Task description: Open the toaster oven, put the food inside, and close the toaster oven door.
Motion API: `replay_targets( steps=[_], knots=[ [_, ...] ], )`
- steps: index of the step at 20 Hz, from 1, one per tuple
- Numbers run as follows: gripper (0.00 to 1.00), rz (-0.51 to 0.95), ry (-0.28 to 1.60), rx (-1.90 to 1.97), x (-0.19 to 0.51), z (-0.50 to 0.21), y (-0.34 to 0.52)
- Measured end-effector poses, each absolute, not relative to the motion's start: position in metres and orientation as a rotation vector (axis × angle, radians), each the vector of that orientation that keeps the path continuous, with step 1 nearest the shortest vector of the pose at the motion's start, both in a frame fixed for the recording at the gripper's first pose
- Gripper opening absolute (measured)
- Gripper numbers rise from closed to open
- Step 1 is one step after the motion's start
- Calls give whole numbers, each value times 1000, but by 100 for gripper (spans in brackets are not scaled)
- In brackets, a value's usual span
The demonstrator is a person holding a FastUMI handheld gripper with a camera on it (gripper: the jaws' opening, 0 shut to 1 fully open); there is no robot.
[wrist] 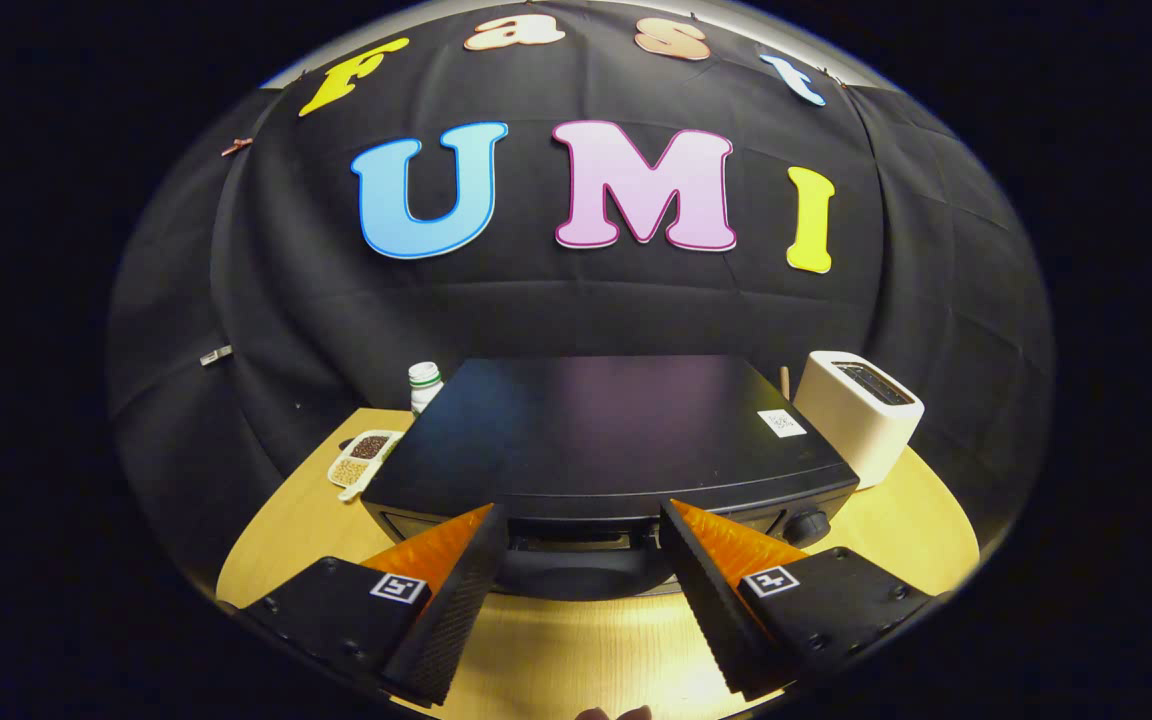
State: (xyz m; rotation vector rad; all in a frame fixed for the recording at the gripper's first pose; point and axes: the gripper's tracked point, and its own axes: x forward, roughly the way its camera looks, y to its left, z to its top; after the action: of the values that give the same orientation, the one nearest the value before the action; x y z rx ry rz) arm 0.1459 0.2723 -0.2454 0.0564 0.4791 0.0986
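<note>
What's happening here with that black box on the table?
A person is holding a two-finger gripper up to a black toaster oven on a wooden table. Its fingers are spread open, flanking the door handle at the oven's front without pressing it. The door looks shut. Beside the oven stand a white toaster, a small bottle and a tray of snacks.

Toaster oven (606,440) mid-table (896,520); toaster (861,415) right of it, bottle (424,385) and tray (364,458) left
</note>
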Motion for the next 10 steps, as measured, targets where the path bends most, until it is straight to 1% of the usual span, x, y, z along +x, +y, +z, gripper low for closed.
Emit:
replay_targets(
  steps=[2,3,10],
  knots=[
    [99,82,513,53,146,-255,269],
    [99,79,490,55,151,-255,270],
    [99,82,511,46,131,-257,271]
  ],
)
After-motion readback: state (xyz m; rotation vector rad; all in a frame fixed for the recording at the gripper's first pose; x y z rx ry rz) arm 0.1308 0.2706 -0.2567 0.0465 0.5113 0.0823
